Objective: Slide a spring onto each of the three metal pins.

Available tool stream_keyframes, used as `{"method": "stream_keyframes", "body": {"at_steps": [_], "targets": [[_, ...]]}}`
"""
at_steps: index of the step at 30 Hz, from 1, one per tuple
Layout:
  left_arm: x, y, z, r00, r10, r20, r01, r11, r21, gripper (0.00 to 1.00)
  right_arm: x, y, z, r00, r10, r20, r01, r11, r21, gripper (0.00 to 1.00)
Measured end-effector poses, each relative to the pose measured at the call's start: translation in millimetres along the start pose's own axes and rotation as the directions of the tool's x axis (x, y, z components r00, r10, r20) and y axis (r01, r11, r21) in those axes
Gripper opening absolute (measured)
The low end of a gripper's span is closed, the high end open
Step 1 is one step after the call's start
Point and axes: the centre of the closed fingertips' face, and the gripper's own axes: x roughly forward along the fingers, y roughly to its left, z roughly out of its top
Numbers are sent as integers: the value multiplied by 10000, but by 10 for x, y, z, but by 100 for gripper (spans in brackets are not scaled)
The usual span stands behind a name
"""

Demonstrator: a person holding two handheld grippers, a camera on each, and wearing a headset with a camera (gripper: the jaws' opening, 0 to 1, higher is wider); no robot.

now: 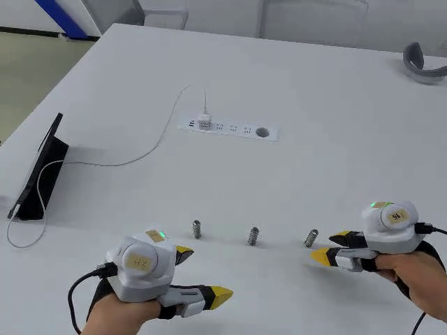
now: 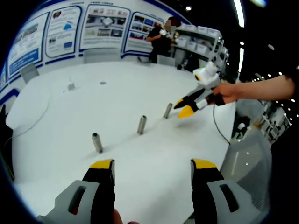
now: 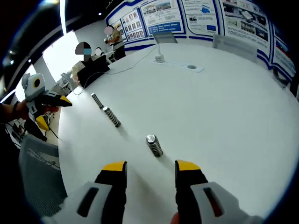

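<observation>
A lab or showroom-style workspace.
Printed posters (image 2: 60, 32) line the wall at upper left, storage shelves (image 2: 201, 39) stand at upper right, behind a broad white tabletop (image 1: 314, 91).

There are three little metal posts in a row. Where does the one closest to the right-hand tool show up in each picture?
Head view: the post is rightmost in the row, just left of the right tool.
Left gripper view: farthest in the row, beside the right tool.
Right gripper view: nearest in the row, just ahead of the right tool.
Shared landmark: the white charger beyond the row.
</observation>
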Motion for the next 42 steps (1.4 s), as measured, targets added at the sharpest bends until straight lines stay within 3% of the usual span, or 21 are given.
{"method": "stream_keyframes", "body": {"at_steps": [9, 21, 42], "targets": [[-44, 141, -27, 9994, 353, 57, -352, 9990, -264, 68, -73, 182, -51, 9966, -206, 802, 165, 9986, 509, 53], [-54, 231, 4, 9991, 416, 78, -414, 9990, -167, 70, -127, 403, -166, 9965, -215, 811, 178, 9988, 459, 64], [-190, 451, -28, 9984, 566, 88, -563, 9981, -243, 76, -203, 811, -28, 9883, -150, 1516, 45, 9976, 696, 80]]}}
